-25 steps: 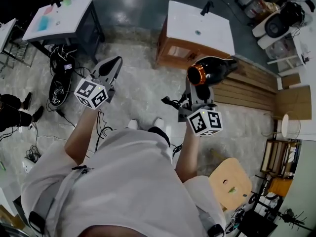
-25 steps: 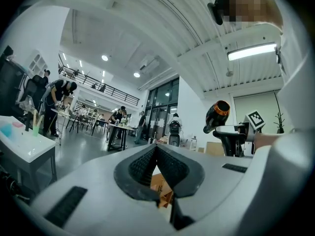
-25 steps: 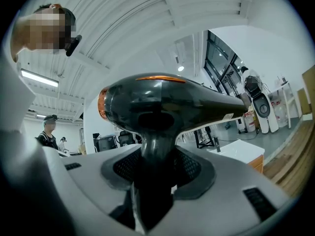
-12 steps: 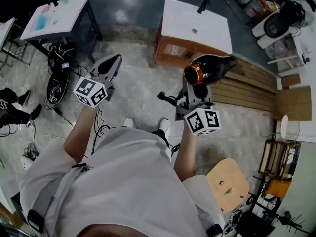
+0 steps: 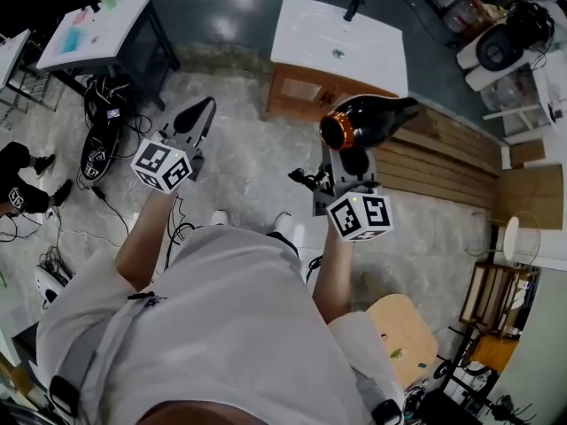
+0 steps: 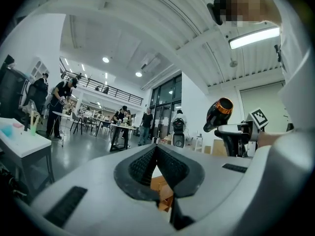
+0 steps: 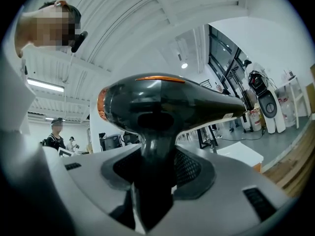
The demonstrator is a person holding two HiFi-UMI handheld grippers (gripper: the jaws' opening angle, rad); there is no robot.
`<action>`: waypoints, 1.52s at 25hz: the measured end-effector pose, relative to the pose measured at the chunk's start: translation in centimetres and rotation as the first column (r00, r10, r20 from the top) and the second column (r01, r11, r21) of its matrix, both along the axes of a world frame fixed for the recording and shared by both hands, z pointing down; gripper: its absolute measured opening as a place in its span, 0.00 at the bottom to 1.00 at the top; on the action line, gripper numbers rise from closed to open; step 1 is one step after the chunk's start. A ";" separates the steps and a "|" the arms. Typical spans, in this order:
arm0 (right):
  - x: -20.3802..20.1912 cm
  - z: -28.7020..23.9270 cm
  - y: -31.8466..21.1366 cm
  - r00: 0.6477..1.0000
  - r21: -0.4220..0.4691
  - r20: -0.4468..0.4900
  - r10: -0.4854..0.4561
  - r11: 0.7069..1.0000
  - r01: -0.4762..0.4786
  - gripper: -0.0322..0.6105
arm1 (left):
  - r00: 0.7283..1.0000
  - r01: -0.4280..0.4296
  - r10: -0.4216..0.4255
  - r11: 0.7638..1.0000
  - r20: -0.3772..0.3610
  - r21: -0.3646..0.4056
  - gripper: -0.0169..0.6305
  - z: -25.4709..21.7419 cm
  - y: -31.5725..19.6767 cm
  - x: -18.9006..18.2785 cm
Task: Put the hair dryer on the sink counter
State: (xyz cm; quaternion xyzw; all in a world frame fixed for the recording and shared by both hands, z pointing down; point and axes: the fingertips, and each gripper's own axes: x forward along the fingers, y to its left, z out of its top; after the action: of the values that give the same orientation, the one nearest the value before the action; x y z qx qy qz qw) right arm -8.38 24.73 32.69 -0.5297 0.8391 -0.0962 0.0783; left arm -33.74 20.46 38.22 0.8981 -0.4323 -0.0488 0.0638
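- Since a second ago, the white sink counter (image 5: pixel 306 29) is sitting further left and higher in the head view, and the hair dryer (image 5: pixel 368 120) is sitting slightly left too, still in the same grip
- The right gripper (image 5: pixel 346 160) is clamping the hair dryer's black handle between its jaws; in the right gripper view we are seeing the handle fill the gap between the two pads
- The hair dryer is being held up in the air, its glossy black body lying roughly level, the orange-ringed end pointing left and the narrow nozzle pointing right toward a stack of wooden planks (image 5: pixel 443 158)
- In the head view it is showing just below the counter's wooden cabinet (image 5: pixel 301 91), near the counter but not resting on it
- The left gripper (image 5: pixel 199 118) is hanging at the left, well apart from the dryer, its jaws meeting at the tips with nothing between them
- A black faucet (image 5: pixel 353 5) is standing at the counter's far edge
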 end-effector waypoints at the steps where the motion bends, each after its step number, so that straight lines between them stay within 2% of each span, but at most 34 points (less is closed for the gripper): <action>1: 0.6 -0.1 -0.2 1.000 -0.001 -0.002 -0.002 1.000 0.002 0.34 | 1.000 0.004 -0.004 1.000 0.003 0.001 0.03 -0.1 -0.1 0.7; 12: 9.0 -0.9 -2.1 0.999 0.037 0.023 -0.040 0.999 0.040 0.34 | 0.999 0.036 -0.037 0.999 0.029 0.018 0.03 -1.2 -1.4 9.3; 24: 16.6 0.3 -1.2 0.996 0.020 0.036 -0.077 0.997 0.076 0.34 | 0.997 0.057 -0.058 0.998 0.056 0.006 0.03 -0.8 -0.1 17.8; 31: 19.7 1.1 -0.8 0.996 -0.002 0.046 -0.070 0.998 0.070 0.34 | 0.995 0.056 -0.056 0.998 0.085 -0.007 0.03 -0.5 0.3 20.4; 38: 20.4 1.6 -1.2 0.997 0.003 0.052 -0.054 0.999 0.054 0.34 | 0.995 0.041 -0.040 0.999 0.097 -0.016 0.03 -0.1 -0.3 20.9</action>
State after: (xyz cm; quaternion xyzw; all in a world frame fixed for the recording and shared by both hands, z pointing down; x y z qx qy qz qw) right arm 12.00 23.51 34.29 -0.5041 0.8508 -0.1114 0.0981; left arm -12.85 20.16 38.12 0.8899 -0.4534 -0.0029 0.0498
